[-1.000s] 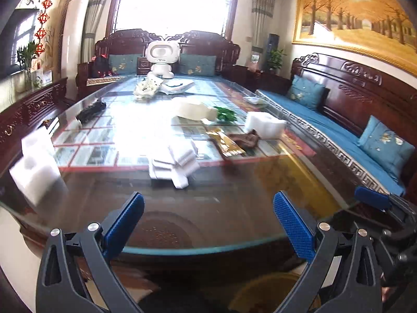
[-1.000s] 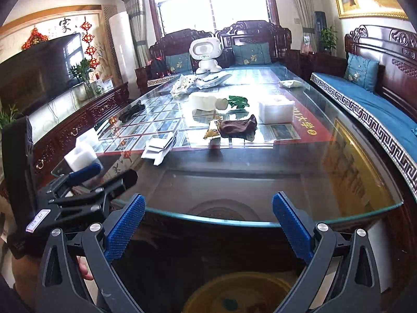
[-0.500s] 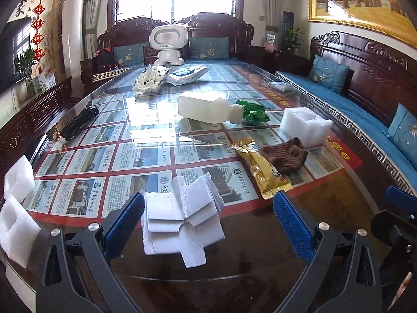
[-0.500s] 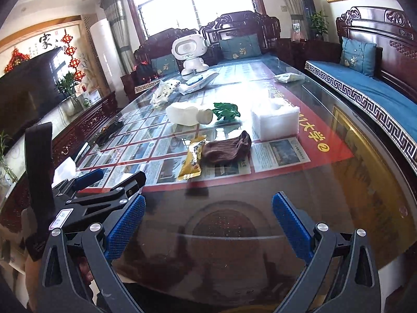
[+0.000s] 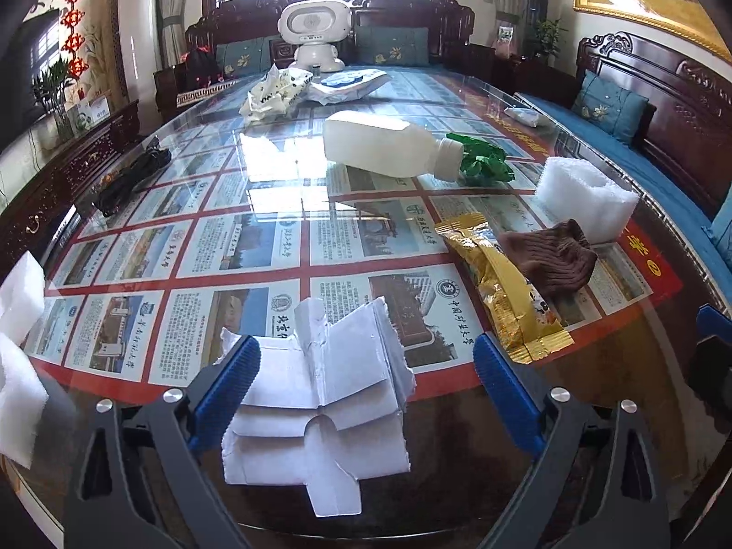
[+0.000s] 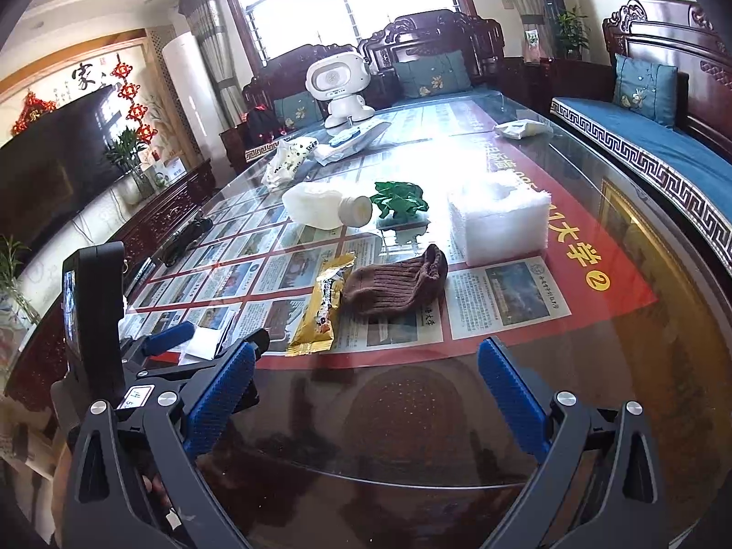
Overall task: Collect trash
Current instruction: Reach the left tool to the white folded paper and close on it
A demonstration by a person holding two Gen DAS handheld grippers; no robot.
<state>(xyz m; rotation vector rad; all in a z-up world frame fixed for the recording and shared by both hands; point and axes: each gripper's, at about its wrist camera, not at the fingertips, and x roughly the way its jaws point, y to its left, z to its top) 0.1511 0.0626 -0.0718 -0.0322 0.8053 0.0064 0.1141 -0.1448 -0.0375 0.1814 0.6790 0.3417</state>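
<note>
Torn white cardboard (image 5: pixel 320 393) lies on the glass table between the fingers of my open left gripper (image 5: pixel 366 393). A gold snack wrapper (image 5: pixel 498 288) lies to its right, with a brown sock (image 5: pixel 553 256) beside it. A white bottle (image 5: pixel 384 146) lies on its side further back, next to crumpled green plastic (image 5: pixel 485 162). My right gripper (image 6: pixel 366 402) is open and empty over the table's near end, short of the gold wrapper (image 6: pixel 325 306) and the sock (image 6: pixel 398 283). The left gripper (image 6: pixel 183 357) shows at the left in the right wrist view.
A white foam block (image 5: pixel 585 196) stands at the right. Foam pieces (image 5: pixel 18 334) lie at the table's left edge. A white toy robot (image 5: pixel 315 32), crumpled bags (image 5: pixel 274 91) and a black cable (image 5: pixel 132 174) sit further back. Wooden sofas (image 6: pixel 640 146) ring the table.
Both grippers have moved forward over the table. The left one now has the white cardboard between its open fingers. The right one has come closer to the wrapper and sock.
</note>
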